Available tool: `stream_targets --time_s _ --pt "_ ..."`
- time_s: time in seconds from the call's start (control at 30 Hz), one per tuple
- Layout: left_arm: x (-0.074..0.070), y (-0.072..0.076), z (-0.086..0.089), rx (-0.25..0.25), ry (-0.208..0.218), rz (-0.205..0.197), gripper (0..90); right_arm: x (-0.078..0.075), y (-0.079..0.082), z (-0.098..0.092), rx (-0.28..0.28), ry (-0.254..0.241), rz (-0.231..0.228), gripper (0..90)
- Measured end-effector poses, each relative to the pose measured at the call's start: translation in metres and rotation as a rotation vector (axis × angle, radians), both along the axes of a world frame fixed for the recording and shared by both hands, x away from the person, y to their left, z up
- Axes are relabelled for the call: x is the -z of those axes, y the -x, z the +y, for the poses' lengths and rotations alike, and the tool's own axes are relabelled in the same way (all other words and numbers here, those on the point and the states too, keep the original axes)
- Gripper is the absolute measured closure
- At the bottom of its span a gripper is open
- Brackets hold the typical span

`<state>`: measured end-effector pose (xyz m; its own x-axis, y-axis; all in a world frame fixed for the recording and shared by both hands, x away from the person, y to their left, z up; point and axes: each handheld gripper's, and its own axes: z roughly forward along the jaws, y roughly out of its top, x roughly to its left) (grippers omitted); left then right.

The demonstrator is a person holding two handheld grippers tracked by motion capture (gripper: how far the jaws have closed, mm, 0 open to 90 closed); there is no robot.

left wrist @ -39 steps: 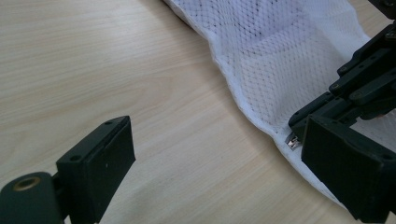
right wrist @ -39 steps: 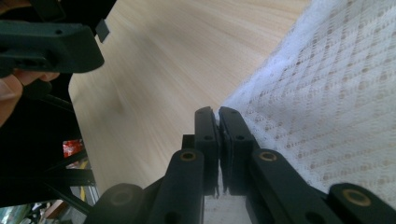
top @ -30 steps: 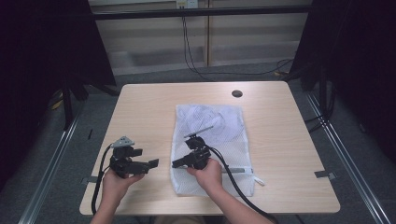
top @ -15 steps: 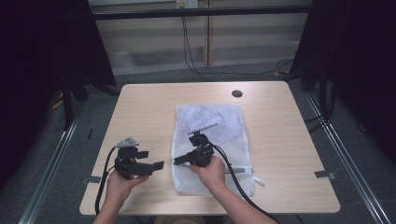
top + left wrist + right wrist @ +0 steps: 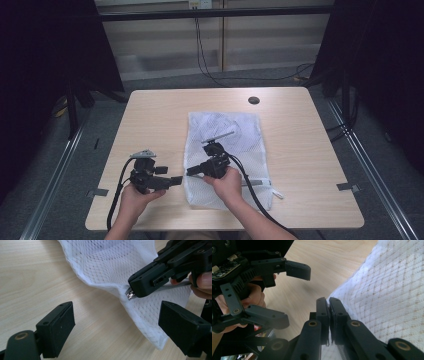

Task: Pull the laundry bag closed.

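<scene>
Nearest the person, both forearms came in from the table's near edge, each hand wrapped around a gripper held roughly level and turned inward, so the two tools faced each other over the near-left corner of the white mesh laundry bag (image 5: 225, 150). The bag lay flat on the wooden table (image 5: 310, 150), slightly right of centre, its long side running near to far. The right gripper (image 5: 192, 170) was clenched on the metal zipper pull (image 5: 129, 294) at the bag's left edge, lifting that edge a little off the wood. The left gripper (image 5: 176, 181) stood released, its jaws wide apart and level with the bag's near corner, one pad (image 5: 59, 327) over bare table and the other just beside the hem. To do this step well, the left gripper should probably pinch the mesh hem close beside the zipper pull and hold it steady, so the right can draw the pull along without the fabric bunching
</scene>
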<state>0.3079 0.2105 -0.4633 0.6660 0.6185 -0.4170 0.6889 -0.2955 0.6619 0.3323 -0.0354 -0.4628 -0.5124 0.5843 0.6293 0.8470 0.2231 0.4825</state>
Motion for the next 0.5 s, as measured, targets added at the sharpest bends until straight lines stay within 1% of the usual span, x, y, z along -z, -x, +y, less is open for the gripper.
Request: stream_targets --time_s 0.07,0.13,0.3,0.37,0.43,0.5 --pt "0.001 0.000 -0.003 -0.004 0.010 0.016 13.5 0.000 0.000 0.000 0.000 -0.001 0.004 86.9" --pt "0.002 0.000 -0.005 0.002 0.011 0.022 13.7 -0.001 0.000 0.000 -0.001 -0.001 -0.005 87.0" --pt "0.004 -0.001 -0.011 0.017 0.043 0.054 15.9 -0.003 0.000 -0.002 -0.004 0.000 -0.013 87.0" --pt "0.005 -0.002 -0.013 0.024 0.043 0.059 16.4 -0.004 0.000 -0.003 -0.005 0.000 -0.014 87.0" --pt "0.006 -0.002 -0.015 0.020 0.054 0.069 17.5 -0.005 0.000 -0.003 -0.005 -0.004 -0.015 87.0" --pt "0.006 -0.002 -0.016 0.031 0.050 0.071 18.3 -0.006 0.000 -0.004 -0.004 -0.003 -0.017 87.0"
